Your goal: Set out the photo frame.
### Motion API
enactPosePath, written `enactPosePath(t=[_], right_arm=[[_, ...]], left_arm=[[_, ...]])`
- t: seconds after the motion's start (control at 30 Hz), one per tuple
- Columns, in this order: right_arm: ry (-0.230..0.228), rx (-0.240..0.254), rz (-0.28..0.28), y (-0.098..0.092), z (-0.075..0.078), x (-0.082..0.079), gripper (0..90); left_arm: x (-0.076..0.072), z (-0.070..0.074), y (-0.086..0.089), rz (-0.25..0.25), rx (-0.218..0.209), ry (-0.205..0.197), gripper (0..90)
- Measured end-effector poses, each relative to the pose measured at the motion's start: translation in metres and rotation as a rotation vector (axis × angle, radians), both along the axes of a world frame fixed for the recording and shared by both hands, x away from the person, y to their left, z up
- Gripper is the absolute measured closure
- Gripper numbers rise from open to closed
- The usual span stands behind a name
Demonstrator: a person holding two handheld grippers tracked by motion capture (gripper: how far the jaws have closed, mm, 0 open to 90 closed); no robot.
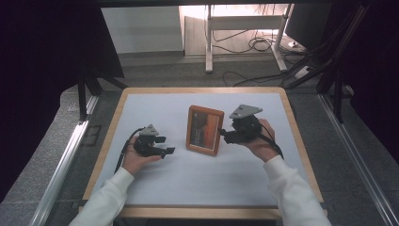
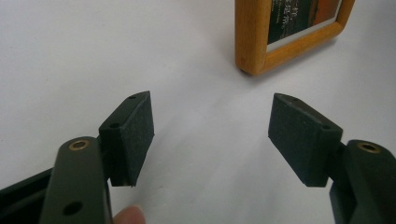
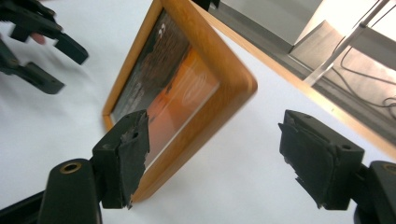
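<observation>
- Item under inspection: a wooden picture frame (image 1: 204,130), standing upright on the white tabletop (image 1: 188,179) at the centre of the high view, leaning slightly back on what I take to be a rear stand; the stand itself I cannot see.
- Handling, by my judgement: rigid timber border with rounded corners, light enough for one tool; the glazed front over the orange-and-dark print looks fragile and slick, so I would keep the pads off it; the varnished wood may also be slippery under a light pinch.
- Where I would take hold: across the thickness of a side rail or the top rail, pads on front and back faces of the wood; a push near the top edge would likely tip it over, since it stands on a narrow base.
- Right tool (image 3: 212,163): jaws wide apart, nothing clamped; in the right gripper view the frame's near corner (image 3: 233,88) sits in the gap toward the left pad, though I cannot tell whether that pad touches the wood; in the high view this tool sits just beside the frame's right edge, centre right.
- Left tool (image 2: 210,135): jaws apart and empty, held low over the tabletop; the frame's lower corner (image 2: 252,56) lies ahead of it at the upper right of the left gripper view, apart from the pads.
- Containers: I see no box, tray or bin on the tabletop; the frame is the one enclosure present, holding the print behind its glazing.
</observation>
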State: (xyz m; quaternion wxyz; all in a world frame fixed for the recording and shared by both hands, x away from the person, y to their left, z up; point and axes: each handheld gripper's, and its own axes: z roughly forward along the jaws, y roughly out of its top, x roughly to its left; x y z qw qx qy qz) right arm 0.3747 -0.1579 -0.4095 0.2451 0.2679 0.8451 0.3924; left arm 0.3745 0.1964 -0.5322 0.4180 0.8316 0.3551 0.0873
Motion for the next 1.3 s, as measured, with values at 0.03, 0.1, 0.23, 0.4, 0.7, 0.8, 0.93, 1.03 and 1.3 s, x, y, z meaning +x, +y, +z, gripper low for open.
enactPosePath(t=[0.03, 0.1, 0.23, 0.4, 0.7, 0.8, 0.93, 1.03, 1.3], right_arm=[[0.007, 0.015, 0.003, -0.004, -0.003, -0.003, 24.8], [0.015, 0.033, -0.001, -0.011, -0.01, -0.01, 24.8], [0.04, 0.059, 0.002, -0.023, -0.026, -0.021, 24.9], [0.068, 0.064, -0.003, -0.035, -0.042, -0.034, 24.9], [0.119, 0.068, -0.035, -0.058, -0.068, -0.051, 25.1], [0.13, 0.065, -0.053, -0.066, -0.075, -0.054, 25.2], [0.141, 0.052, -0.063, -0.07, -0.082, -0.056, 25.2], [0.14, 0.043, -0.068, -0.071, -0.085, -0.056, 25.2], [0.135, 0.05, -0.084, -0.075, -0.084, -0.056, 25.2]], left_arm=[[0.0, 0.0, 0.0, -0.001, 0.001, -0.001, 30.3], [0.0, 0.0, -0.001, -0.001, 0.0, -0.003, 30.1], [-0.001, 0.0, -0.001, 0.004, -0.002, -0.004, 29.8], [-0.001, 0.002, -0.002, 0.004, -0.009, -0.014, 31.3], [-0.003, 0.004, -0.005, 0.005, -0.021, -0.011, 43.3], [-0.003, 0.004, -0.007, 0.003, -0.013, -0.011, 46.2], [-0.003, 0.004, -0.01, 0.003, 0.003, -0.013, 55.5], [-0.004, 0.006, -0.011, 0.005, 0.014, -0.014, 67.4], [0.006, 0.007, -0.023, 0.006, 0.022, -0.002, 89.4]])
